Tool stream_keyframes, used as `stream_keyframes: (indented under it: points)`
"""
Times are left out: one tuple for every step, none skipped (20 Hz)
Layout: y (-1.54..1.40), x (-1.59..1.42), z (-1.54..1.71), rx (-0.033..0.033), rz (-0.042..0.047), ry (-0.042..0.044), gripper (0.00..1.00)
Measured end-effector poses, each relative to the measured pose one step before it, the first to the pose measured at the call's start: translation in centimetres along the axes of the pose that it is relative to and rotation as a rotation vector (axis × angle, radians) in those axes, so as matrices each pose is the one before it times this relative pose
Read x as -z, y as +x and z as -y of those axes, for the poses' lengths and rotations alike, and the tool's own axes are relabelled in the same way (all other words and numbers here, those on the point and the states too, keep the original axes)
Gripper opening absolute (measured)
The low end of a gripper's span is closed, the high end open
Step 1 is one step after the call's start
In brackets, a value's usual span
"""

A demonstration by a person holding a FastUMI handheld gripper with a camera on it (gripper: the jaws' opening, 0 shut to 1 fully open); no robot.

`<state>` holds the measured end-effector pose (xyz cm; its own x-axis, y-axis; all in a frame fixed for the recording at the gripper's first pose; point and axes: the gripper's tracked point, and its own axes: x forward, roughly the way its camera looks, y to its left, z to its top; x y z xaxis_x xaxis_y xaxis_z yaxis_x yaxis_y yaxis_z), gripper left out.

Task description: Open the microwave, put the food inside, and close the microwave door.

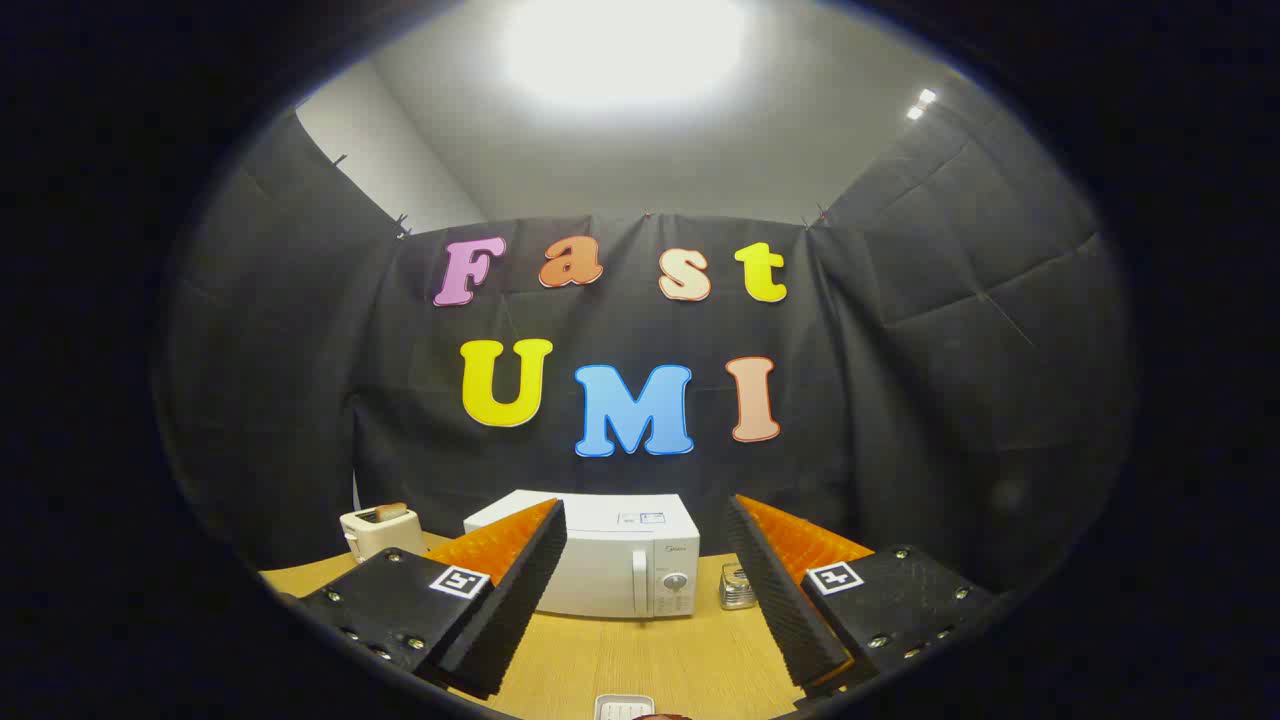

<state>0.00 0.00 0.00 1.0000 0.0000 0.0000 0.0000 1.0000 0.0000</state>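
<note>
- The gripper (pixel 645 590) is held above a wooden table (pixel 640 655), its two fingers (pixel 520 580) spread wide apart with nothing between them but air and the tabletop.
- A white microwave (pixel 610 560) stands on the table beyond the fingers, at about 12 o'clock from the gripper; its door is closed.
- The left finger overlaps the microwave's left front corner in this view, though the appliance sits well behind it.
- A vertical handle (pixel 637 583) runs down the microwave's front, just left of the control panel, which carries a round knob (pixel 675 581) and sits at the appliance's right end.
- A small glass jar (pixel 737 588) stands on the table just beside the microwave's right side, at roughly 1 o'clock from the gripper, partly hidden behind the right finger.
- A cream toaster (pixel 378 530) with something brown sticking out of its top stands at about 10 o'clock, well apart from the microwave, near the table's far left edge.
- A white dish (pixel 624 707) lies at 6 o'clock, nearer than the fingertips and between the two fingers; only its far rim is visible, and whatever it holds cannot be made out.
</note>
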Motion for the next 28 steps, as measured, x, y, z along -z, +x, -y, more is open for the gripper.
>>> stream_keyframes:
  points:
    - [-0.016,0.181,-0.223,-0.00455,-0.00157,-0.0021,0.99]
    - [0.089,0.156,-0.187,-0.00456,-0.00295,-0.00688,0.99]
    - [-0.049,0.117,-0.193,-0.00359,-0.00082,-0.00802,0.99]
    - [0.037,0.039,-0.133,-0.00337,-0.00067,-0.0043,0.99]
    - [0.029,-0.161,-0.163,-0.00532,0.00381,0.00189,0.99]
    - [0.074,-0.119,-0.057,0.00086,0.00243,0.00207,0.99]
    - [0.054,0.076,0.013,0.00094,-0.00078,0.00216,0.99]
    - [0.067,0.018,-0.05,-0.00031,-0.00155,0.0016,0.99]
    - [0.073,0.138,0.019,0.00025,-0.00136,0.00019,0.99]
    - [0.029,-0.006,0.098,0.00232,-0.00196,-0.00227,0.99]
    - [0.046,0.001,0.179,0.0018,0.0003,-0.00255,0.99]
    - [0.07,-0.068,-0.023,0.00275,0.00058,-0.00234,0.99]
    - [0.061,0.276,-0.024,0.00199,-0.00049,-0.00148,0.99]
    - [0.106,0.067,0.006,0.0001,-0.00228,-0.00128,0.99]
    - [0.125,0.183,0.032,0.00094,-0.00217,-0.00168,0.99]
    - [0.155,0.127,0.053,0.00003,-0.00211,-0.0018,0.99]
    - [0.261,0.139,0.036,-0.00105,-0.00269,-0.00227,0.99]
    - [0.327,0.171,0.069,-0.00099,-0.00184,-0.00402,0.99]
    - [0.362,0.106,0.22,0.00079,0.00038,-0.00589,0.99]
    - [0.435,0.079,0.188,0.00065,0.00112,-0.00591,0.99]
    - [0.473,0.183,0.109,-0.00375,0.001,-0.00116,0.99]
    - [0.534,-0.04,-0.056,-0.009,0.00221,0.00367,0.99]
    - [0.471,0.305,0.208,-0.0036,0.00061,-0.00033,0.99]
    - [0.649,0.107,0.256,-0.00079,0.00151,-0.00119,0.99]
    - [0.609,0.134,0.422,0.00262,0.00232,-0.00115,0.99]
    - [0.784,0.312,0.41,0.00214,-0.00282,0.00066,0.99]
    - [0.967,0.495,0.257,0.00136,-0.00666,0.00299,0.99]
    - [0.891,0.397,0.215,0.00058,-0.00596,0.00534,0.99]
